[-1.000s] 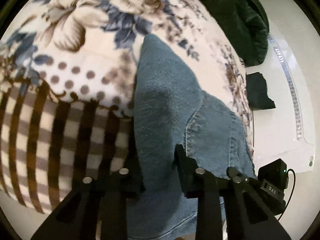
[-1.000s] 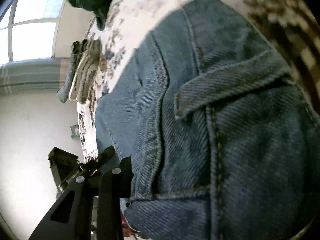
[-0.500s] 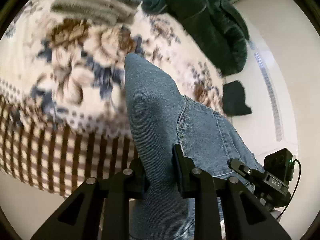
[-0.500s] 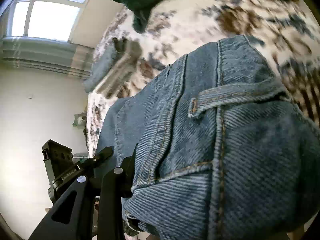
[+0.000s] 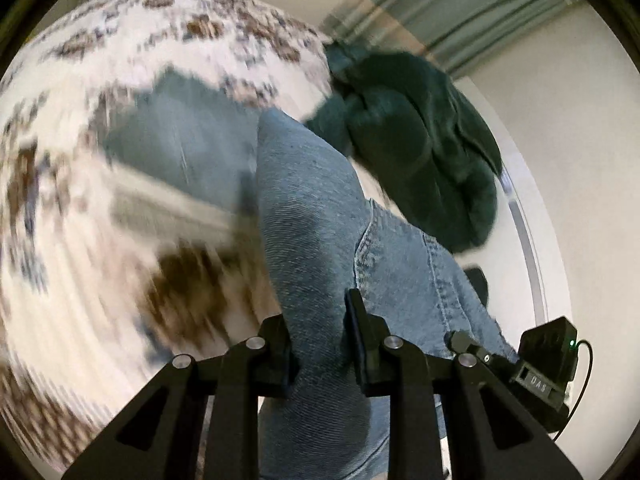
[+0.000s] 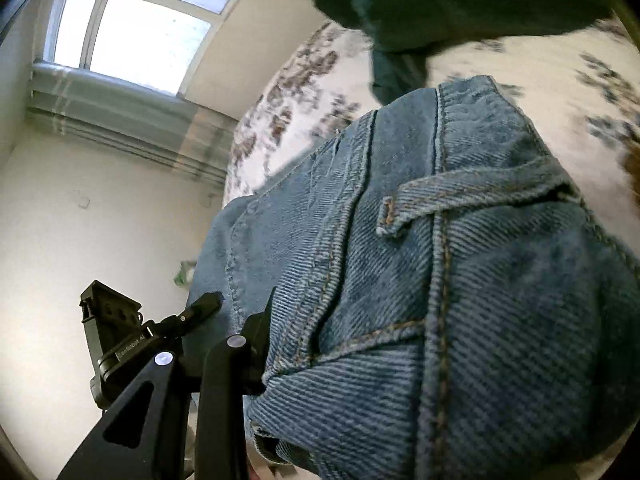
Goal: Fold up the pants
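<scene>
The blue denim pants (image 5: 316,216) are lifted above the floral blanket (image 5: 80,208). My left gripper (image 5: 320,336) is shut on a fold of the denim, which rises between its two black fingers. In the right wrist view the waistband with a belt loop (image 6: 460,196) fills the frame. My right gripper (image 6: 360,344) is shut on the pants; only its left finger (image 6: 256,332) shows, the other is hidden under the denim. The other gripper (image 6: 120,340) shows at lower left there.
A dark green garment (image 5: 420,144) lies on the blanket past the pants and also shows in the right wrist view (image 6: 440,4). A second denim piece (image 5: 184,148) lies blurred on the blanket. A window (image 6: 136,28) and white wall stand at left.
Both grippers have lifted the pants up and forward over the blanket. The view has swung from the striped blanket edge toward the green garment and window. Both stay shut on denim.
</scene>
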Demonstrator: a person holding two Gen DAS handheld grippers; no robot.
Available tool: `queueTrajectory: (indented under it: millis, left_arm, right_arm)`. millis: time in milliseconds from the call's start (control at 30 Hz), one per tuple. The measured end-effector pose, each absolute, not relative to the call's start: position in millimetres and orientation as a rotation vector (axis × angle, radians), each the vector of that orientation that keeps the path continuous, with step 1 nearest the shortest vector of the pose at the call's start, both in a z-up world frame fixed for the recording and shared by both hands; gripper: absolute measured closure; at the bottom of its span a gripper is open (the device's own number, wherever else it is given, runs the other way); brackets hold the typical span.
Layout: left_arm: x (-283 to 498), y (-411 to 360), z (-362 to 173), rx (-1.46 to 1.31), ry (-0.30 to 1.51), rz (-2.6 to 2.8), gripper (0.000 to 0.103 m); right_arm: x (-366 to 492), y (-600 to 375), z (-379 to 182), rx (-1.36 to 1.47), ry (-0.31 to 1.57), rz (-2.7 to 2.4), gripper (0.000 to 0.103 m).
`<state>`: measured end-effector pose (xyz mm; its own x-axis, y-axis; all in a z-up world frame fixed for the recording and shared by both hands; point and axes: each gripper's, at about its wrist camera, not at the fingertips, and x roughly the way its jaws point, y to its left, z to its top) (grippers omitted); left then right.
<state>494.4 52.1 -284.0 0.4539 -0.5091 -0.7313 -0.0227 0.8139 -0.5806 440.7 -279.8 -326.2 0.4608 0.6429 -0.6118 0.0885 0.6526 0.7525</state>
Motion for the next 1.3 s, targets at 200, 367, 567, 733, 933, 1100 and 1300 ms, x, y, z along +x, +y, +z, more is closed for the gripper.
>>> queueTrajectory:
  millis: [200, 367, 567, 733, 933, 1100, 1300]
  left_arm:
    - [618.4, 128.2, -300.8, -0.530, 1.037, -0.292, 0.083]
    - [680.3, 167.1, -356.0, -0.496, 1.096, -0.258, 0.083]
    - [680.3, 194.9, -416.7, -0.485, 1.195, -0.194, 0.078]
    - [669.1, 201.2, -419.1, -0.507, 1.204, -0.190, 0.073]
    - [666.7, 197.0, -415.9, -0.510, 1.214, -0.163, 0.073]
    - [658.2, 182.0, -388.7, -0.391, 1.217, -0.055, 0.071]
    - [624.2, 152.2, -343.0, -0.247, 1.181, 0.016, 0.030]
  right_arm:
    - [574.4, -190.5, -349.8, 0.844, 1.012, 0.422, 0.068]
    - [650.2, -142.3, -400.7, 0.836, 1.046, 0.424, 0.068]
    - [671.6, -130.7, -464.9, 0.798, 1.248, 0.365, 0.048]
    - [641.6, -162.5, -462.2, 0.831, 1.267, 0.261, 0.046]
    - [630.3, -183.1, -455.7, 0.825, 1.243, 0.091, 0.060]
    - [636.2, -177.6, -434.1, 0.651, 1.302, 0.010, 0.046]
    - [628.9, -157.8, -378.4, 0.314, 1.288, -0.109, 0.011]
